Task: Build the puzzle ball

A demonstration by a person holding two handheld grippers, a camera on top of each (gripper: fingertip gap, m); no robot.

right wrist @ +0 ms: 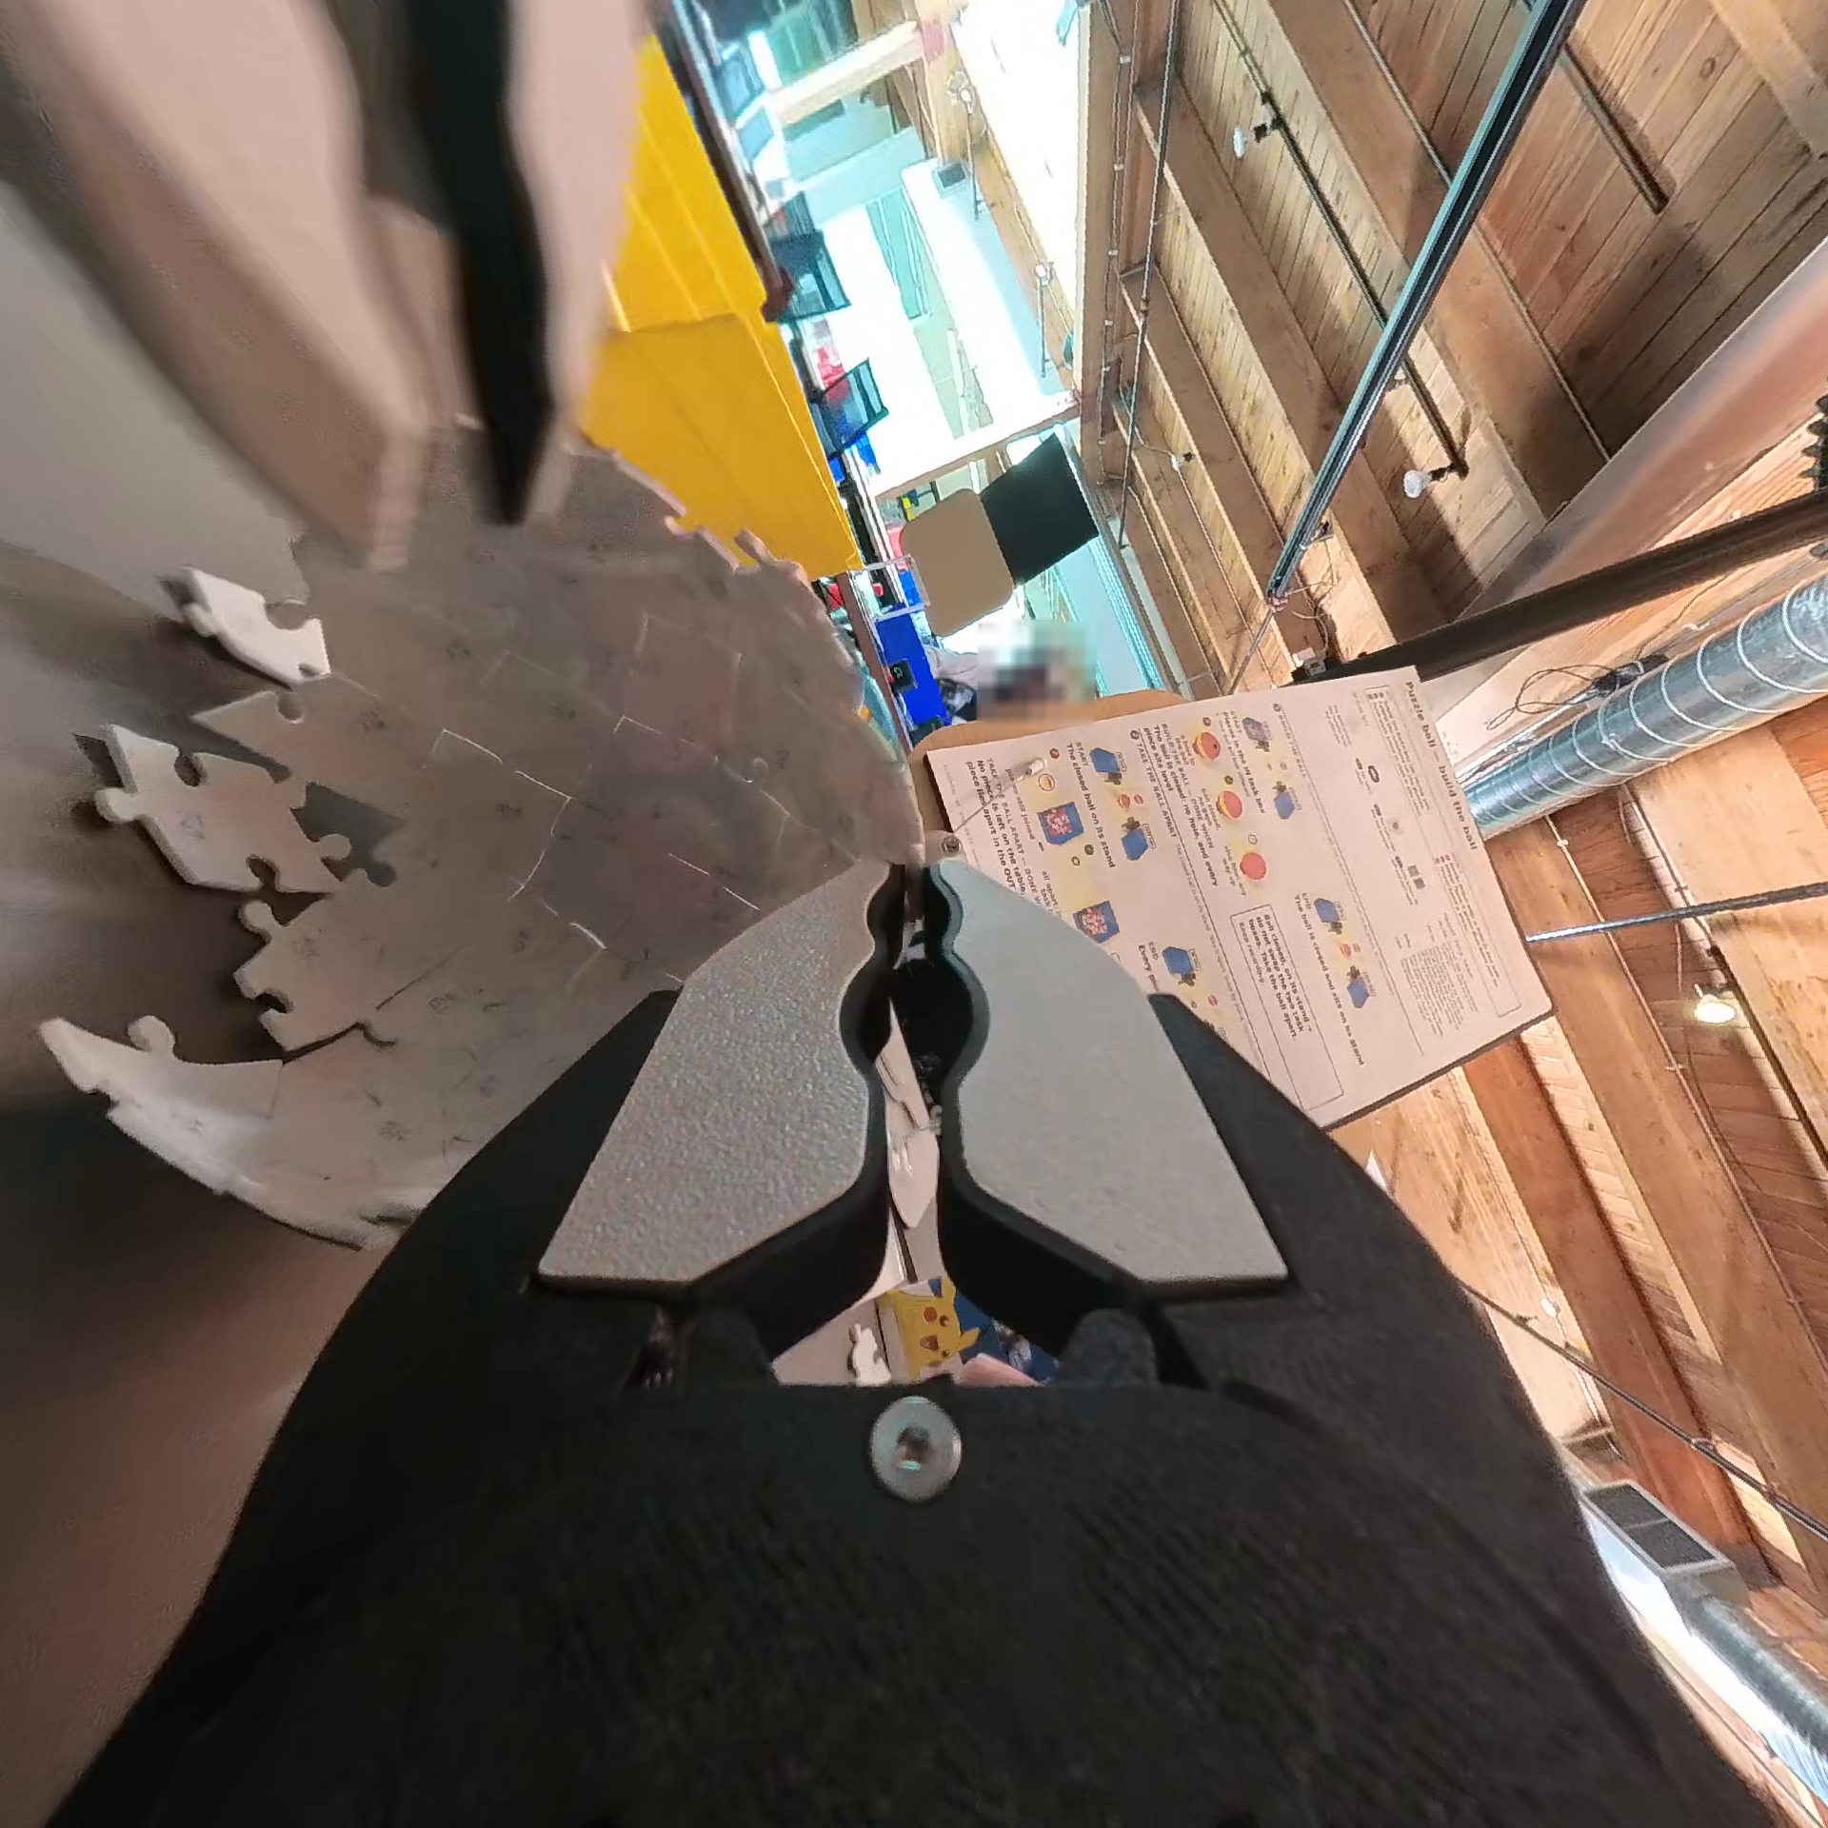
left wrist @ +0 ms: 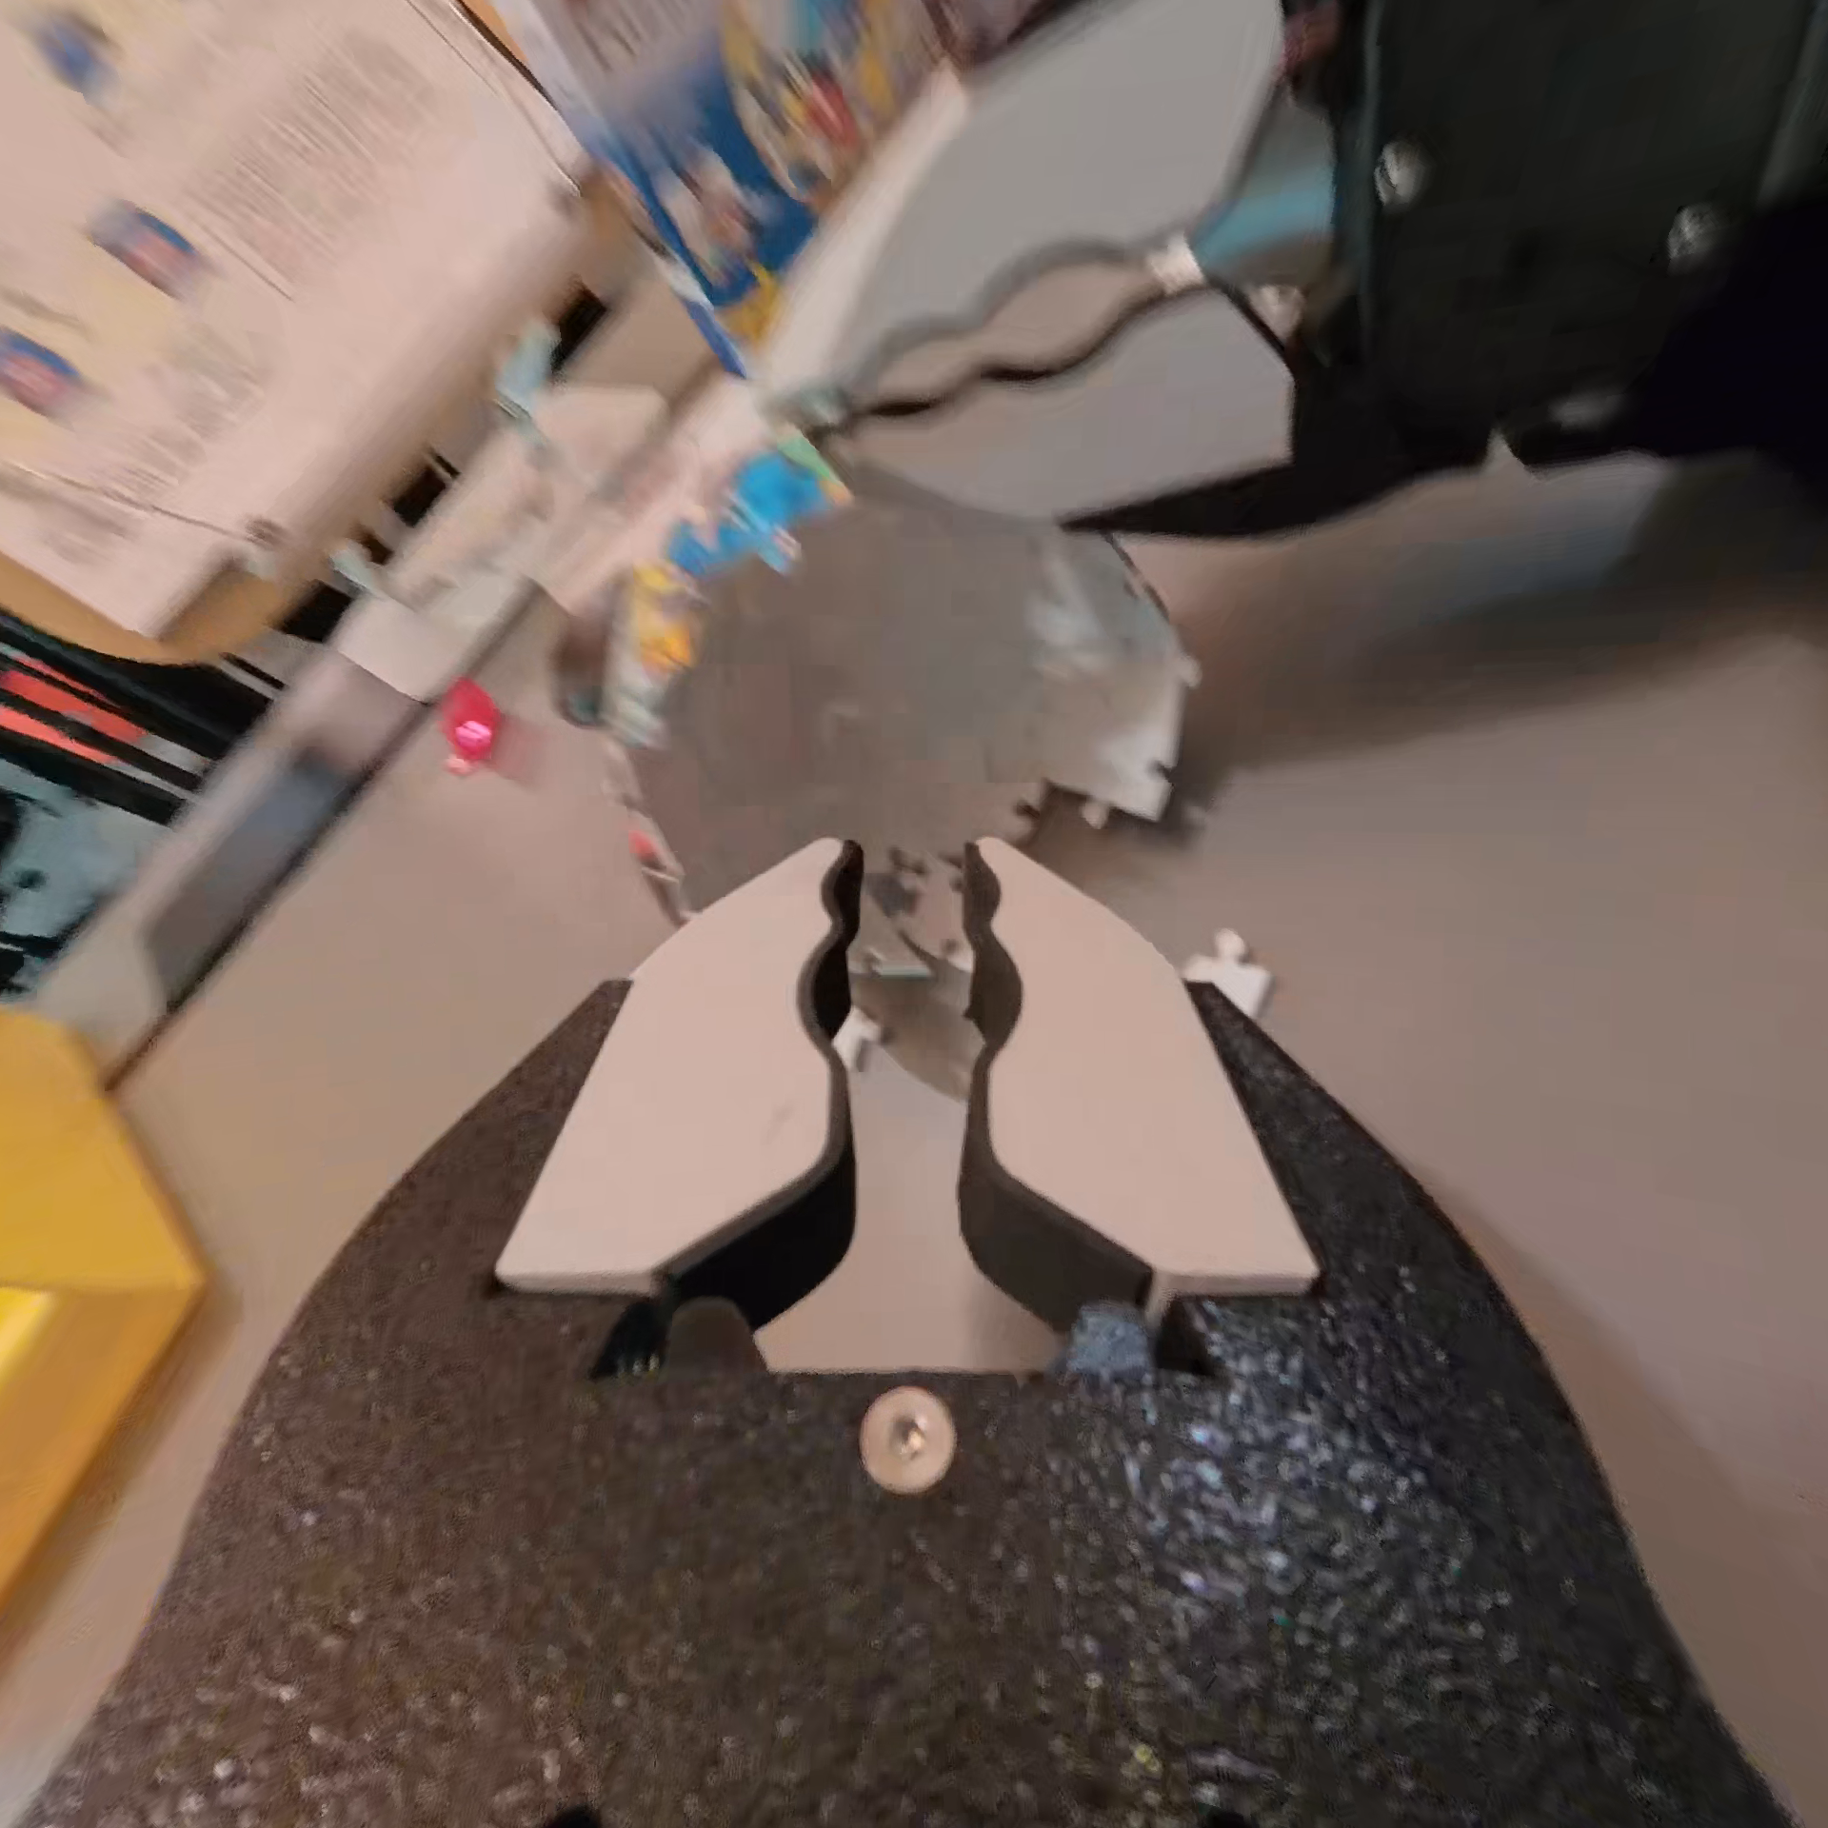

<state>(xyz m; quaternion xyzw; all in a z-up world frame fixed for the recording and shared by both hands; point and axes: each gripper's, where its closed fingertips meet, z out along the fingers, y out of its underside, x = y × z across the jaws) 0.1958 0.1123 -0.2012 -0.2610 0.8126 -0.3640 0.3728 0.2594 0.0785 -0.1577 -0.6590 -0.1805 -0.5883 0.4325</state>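
The partly built puzzle ball point(left wrist: 870, 673) is a curved shell of joined pieces, grey inside and coloured outside. In the left wrist view its lower edge runs between the fingers of my left gripper point(left wrist: 912, 861), which is closed on it. My right gripper point(left wrist: 821, 396) reaches in from the upper right and touches the shell's top edge. In the right wrist view the shell point(right wrist: 554, 791) fills the left, and my right gripper point(right wrist: 915, 875) is shut on its rim. My left gripper point(right wrist: 514, 485) holds the far edge. Loose white pieces point(right wrist: 252, 623) lie beside it.
A printed instruction sheet point(right wrist: 1236, 890) stands on a board behind the shell, and it also shows in the left wrist view point(left wrist: 198, 297). A yellow bin point(left wrist: 69, 1236) is at the left. A blue puzzle box point(left wrist: 732, 178) stands behind. A loose white piece point(left wrist: 1227, 964) lies on the grey table point(left wrist: 1484, 989). Tip to tip, the grippers are about 9 cm apart. My right tips are about 15 cm from the loose white piece point(left wrist: 1227, 964), my left tips only 7 cm.
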